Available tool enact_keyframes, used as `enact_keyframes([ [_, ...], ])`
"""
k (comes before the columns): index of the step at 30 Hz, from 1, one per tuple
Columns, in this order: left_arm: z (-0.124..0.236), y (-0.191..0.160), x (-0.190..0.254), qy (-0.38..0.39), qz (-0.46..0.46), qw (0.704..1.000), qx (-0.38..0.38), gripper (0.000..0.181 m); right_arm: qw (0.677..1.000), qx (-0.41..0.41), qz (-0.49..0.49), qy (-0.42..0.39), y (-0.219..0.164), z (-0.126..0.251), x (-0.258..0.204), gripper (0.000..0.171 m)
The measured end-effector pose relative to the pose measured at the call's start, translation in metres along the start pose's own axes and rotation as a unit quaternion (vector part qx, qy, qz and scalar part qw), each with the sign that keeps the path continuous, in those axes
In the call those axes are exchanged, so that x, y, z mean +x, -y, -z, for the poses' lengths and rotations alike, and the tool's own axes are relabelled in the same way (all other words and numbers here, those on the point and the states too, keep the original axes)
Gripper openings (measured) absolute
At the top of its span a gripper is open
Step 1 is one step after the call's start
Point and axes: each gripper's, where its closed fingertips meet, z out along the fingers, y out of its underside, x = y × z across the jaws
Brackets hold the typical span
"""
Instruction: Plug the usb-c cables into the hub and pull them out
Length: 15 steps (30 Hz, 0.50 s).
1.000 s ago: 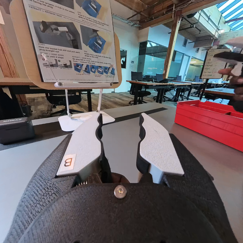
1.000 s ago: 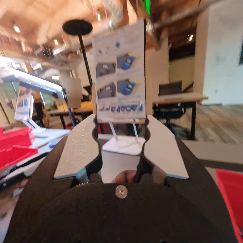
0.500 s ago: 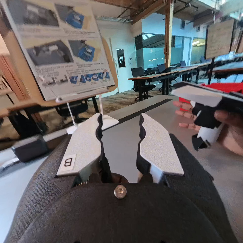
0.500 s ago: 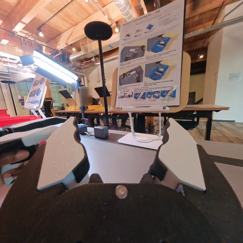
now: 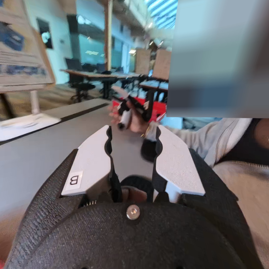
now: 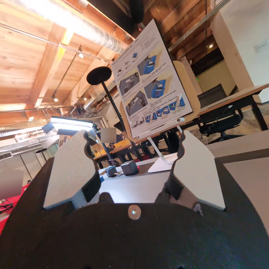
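1. A grey desk [image 6: 131,187] carries an instruction board [image 6: 152,81] on a stand; open office behind.
2. Left gripper [image 5: 133,129] and right gripper [image 6: 133,139] jaws apart, empty; the left view has swung rightward.
3. Hub and cables unseen.

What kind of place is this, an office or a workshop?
Most likely an open-plan office used as a test lab. Long desks with black swivel chairs fill the room under exposed wooden beams and a metal duct, and an instruction sheet stands on the grey table.
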Motion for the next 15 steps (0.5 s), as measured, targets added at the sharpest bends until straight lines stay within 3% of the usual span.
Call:
enact_keyframes([
  [2, 0.049, 0.001, -0.032, 0.112, -0.076, 0.988, -0.07, 0.059, 1.0, -0.002, 0.025, 0.007, 0.0, 0.0, -0.006, 0.116],
  [3, 0.076, -0.002, -0.059, 0.187, -0.121, 0.967, -0.126, 0.058, 0.999, -0.005, 0.04, 0.013, -0.002, 0.0, -0.01, 0.116],
  [5, 0.137, -0.02, -0.111, 0.316, -0.156, 0.892, -0.283, 0.058, 0.998, -0.014, 0.064, 0.023, -0.007, -0.001, -0.017, 0.116],
  [6, 0.161, -0.034, -0.126, 0.335, -0.159, 0.856, -0.361, 0.058, 0.997, -0.021, 0.071, 0.026, -0.012, -0.001, -0.019, 0.116],
  [11, 0.21, -0.08, -0.17, 0.287, -0.251, 0.713, -0.589, 0.059, 0.997, -0.051, 0.047, 0.015, -0.028, -0.003, -0.012, 0.118],
  [12, 0.213, -0.084, -0.179, 0.276, -0.272, 0.694, -0.607, 0.059, 0.998, -0.05, 0.032, 0.009, -0.027, -0.003, -0.008, 0.118],
  [15, 0.209, -0.099, -0.196, 0.225, -0.32, 0.679, -0.621, 0.057, 0.999, -0.037, -0.003, -0.01, -0.02, -0.002, 0.004, 0.117],
])
